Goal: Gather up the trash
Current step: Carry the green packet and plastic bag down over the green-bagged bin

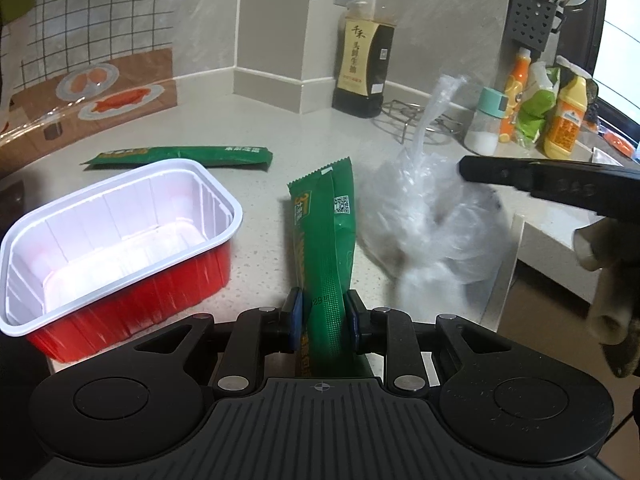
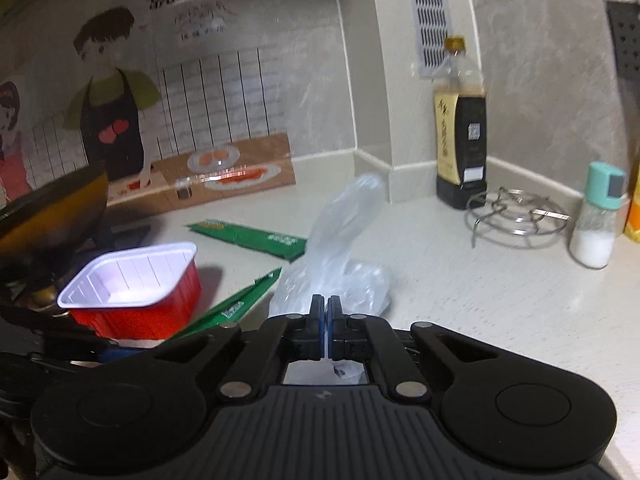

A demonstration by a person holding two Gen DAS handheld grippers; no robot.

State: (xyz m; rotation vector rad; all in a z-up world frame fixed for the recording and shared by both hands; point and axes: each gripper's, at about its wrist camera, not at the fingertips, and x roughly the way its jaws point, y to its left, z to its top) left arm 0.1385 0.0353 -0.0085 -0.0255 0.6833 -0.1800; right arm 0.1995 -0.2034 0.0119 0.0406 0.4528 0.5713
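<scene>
My left gripper [image 1: 322, 308] is shut on a green snack packet [image 1: 324, 216], which stands upright between the blue pads above the counter. To its left sits an empty red tray with a white inside [image 1: 132, 284]. A second green packet [image 1: 180, 156] lies flat behind the tray. A crumpled clear plastic bag [image 1: 420, 216] is just right of the held packet. My right gripper [image 2: 326, 304] is shut on the bag's film [image 2: 344, 232], its pads meeting; its black fingers [image 1: 480, 170] reach in from the right in the left wrist view.
At the back stand a dark sauce bottle [image 1: 364, 60], a wire trivet [image 1: 412, 120], a salt shaker [image 1: 486, 124] and yellow and orange bottles [image 1: 564, 120]. The counter ends at a step on the right [image 1: 560, 248]. A dark wok [image 2: 52, 208] sits at the left.
</scene>
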